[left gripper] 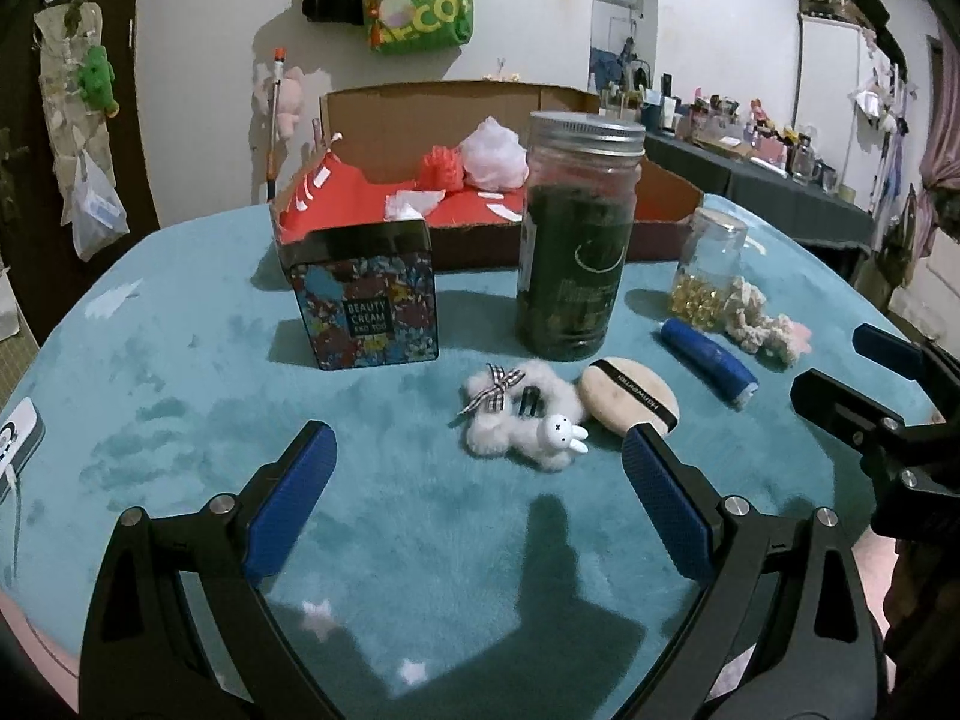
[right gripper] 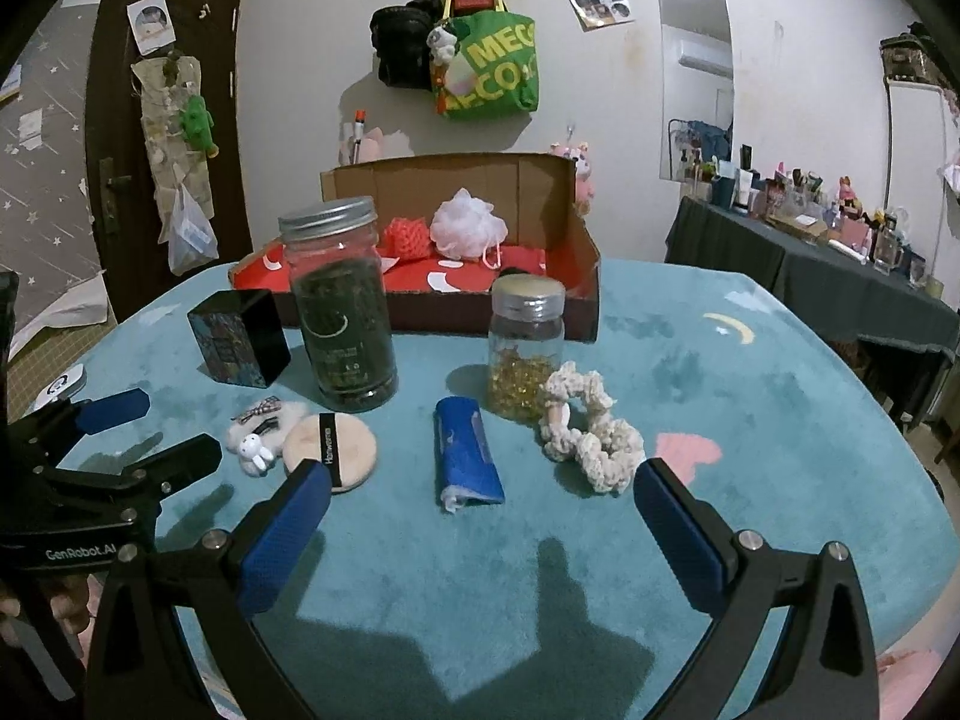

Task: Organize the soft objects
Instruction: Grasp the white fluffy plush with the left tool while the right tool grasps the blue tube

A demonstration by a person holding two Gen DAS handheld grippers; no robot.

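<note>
On the teal cloth lie a white fluffy bunny clip (left gripper: 528, 423) (right gripper: 259, 429), a beige powder puff (left gripper: 627, 396) (right gripper: 330, 444), a blue tissue pack (left gripper: 708, 360) (right gripper: 468, 456) and a cream knitted scrunchie (left gripper: 762, 324) (right gripper: 591, 435). My left gripper (left gripper: 480, 450) (right gripper: 153, 429) is open just short of the bunny clip. My right gripper (right gripper: 480, 486) (left gripper: 846, 366) is open, with the tissue pack just beyond its fingertips. A cardboard box (left gripper: 456, 114) (right gripper: 450, 180) at the back holds a red mesh puff (left gripper: 441, 168) (right gripper: 408, 237) and a white bath pouf (left gripper: 495, 156) (right gripper: 468, 225).
A tall dark jar (left gripper: 576, 234) (right gripper: 342, 306), a small jar of yellow capsules (left gripper: 708, 264) (right gripper: 525, 348) and a "Beauty Cream" tin (left gripper: 366, 294) (right gripper: 237, 339) stand between the soft items and the box. A cluttered side table (right gripper: 810, 258) is at the right.
</note>
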